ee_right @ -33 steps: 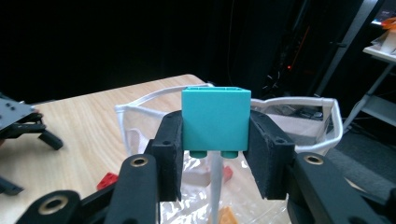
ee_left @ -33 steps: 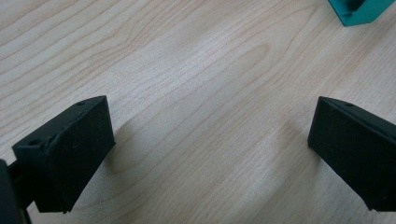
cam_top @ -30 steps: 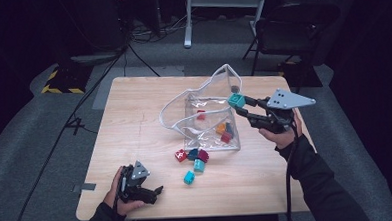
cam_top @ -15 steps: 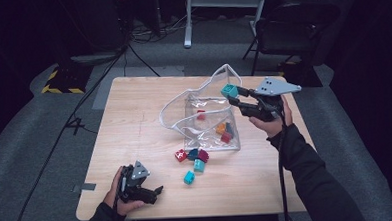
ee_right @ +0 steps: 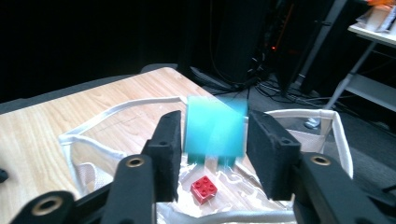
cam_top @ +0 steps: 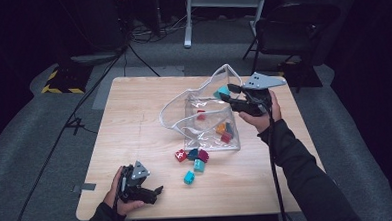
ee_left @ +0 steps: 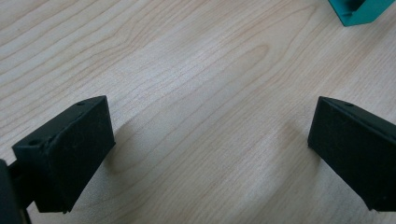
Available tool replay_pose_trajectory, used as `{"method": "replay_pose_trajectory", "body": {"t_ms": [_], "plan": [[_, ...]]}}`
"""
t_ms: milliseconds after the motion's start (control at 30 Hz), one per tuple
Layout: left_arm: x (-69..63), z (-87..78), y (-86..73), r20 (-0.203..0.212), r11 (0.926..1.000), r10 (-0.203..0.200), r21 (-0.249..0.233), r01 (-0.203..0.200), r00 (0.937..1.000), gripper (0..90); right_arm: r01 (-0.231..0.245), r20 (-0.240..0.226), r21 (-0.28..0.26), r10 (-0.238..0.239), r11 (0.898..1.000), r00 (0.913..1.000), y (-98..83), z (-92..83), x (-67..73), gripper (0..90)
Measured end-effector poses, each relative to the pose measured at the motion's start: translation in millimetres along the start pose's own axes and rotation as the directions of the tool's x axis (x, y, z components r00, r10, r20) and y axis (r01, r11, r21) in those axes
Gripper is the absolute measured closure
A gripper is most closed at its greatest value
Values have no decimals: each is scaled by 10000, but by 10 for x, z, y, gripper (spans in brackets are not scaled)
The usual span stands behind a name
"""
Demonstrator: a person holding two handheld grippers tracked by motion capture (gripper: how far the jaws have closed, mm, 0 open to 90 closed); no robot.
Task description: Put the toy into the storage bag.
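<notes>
**Teal block over the clear bag**

Teal and blurry, the block (ee_right: 215, 130) sits between the two black jaws of the right gripper (cam_top: 227, 95), in the middle of the right gripper view. The jaws have just been opening a little. Small gaps show at the block's sides, so it looks let go and about to drop. In the high view it is at the upper right of the table (cam_top: 134, 118), over the bag's open mouth.

I think the block is hard, light plastic with smooth, slippery sides. Its flat sides are the best place to pinch it.

The clear bag (cam_top: 204, 120) is soft and floppy with a white rim. Inside lie a red block (ee_right: 204, 188) and a few more colored ones. Other loose blocks (cam_top: 192, 160) lie on the wood below the bag.

The left gripper (cam_top: 155, 192) rests at the lower left, jaws wide apart and holding nothing.
</notes>
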State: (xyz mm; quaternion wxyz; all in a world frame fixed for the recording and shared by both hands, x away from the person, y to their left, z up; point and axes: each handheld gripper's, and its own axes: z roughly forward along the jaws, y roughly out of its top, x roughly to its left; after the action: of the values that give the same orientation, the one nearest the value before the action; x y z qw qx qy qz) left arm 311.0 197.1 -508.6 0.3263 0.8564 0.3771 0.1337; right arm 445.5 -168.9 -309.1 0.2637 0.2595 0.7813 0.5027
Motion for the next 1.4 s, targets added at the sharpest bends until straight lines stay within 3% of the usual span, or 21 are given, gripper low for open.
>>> {"method": "replay_pose_trajectory", "body": {"t_ms": [367,667,833,967,1100,1133,1167,1267,1300,1333,1400], "plan": [[0,1,1,-13,10000,27,-13,-27,10000,5,132,18,-113,-132,9998,9999,-4,-136,5,547],[2,0,1,-29,10000,37,2,-37,10000,5,282,228,-396,-273,9988,9994,-186,-507,-56,524],[1,1,0,-19,10000,26,0,-26,10000,5,213,181,-445,-205,9988,9996,-298,-626,-73,520],[1,1,1,-17,10000,27,-1,-27,10000,5,68,107,-357,-64,9993,9999,-448,-711,-88,502],[-1,-2,1,-29,10000,31,15,-31,10000,5,6,180,9,-6,10000,9998,-652,-748,-96,472],[-1,-2,2,-27,10000,29,15,-29,10000,5,-86,141,280,82,9996,9999,-780,-752,-106,452],[-1,-2,2,-27,10000,27,16,-26,10000,5,-86,141,280,82,9996,9999,-780,-752,-106,452],[-3,-1,3,-45,10000,26,7,-26,10000,4,-377,-181,859,394,9956,9991,-1060,-734,-111,428],[-3,-1,3,-45,10000,26,7,-26,10000,4,-377,-181,859,394,9956,9991,-1060,-734,-111,428],[-5,-1,4,-58,10000,9,14,-9,10000,4,-350,-397,1054,393,9938,9984,-1209,-730,-86,414],[-8,0,3,-45,10000,-27,5,27,10000,3,-343,-506,1205,406,9921,9979,-1281,-727,-74,405]]}}
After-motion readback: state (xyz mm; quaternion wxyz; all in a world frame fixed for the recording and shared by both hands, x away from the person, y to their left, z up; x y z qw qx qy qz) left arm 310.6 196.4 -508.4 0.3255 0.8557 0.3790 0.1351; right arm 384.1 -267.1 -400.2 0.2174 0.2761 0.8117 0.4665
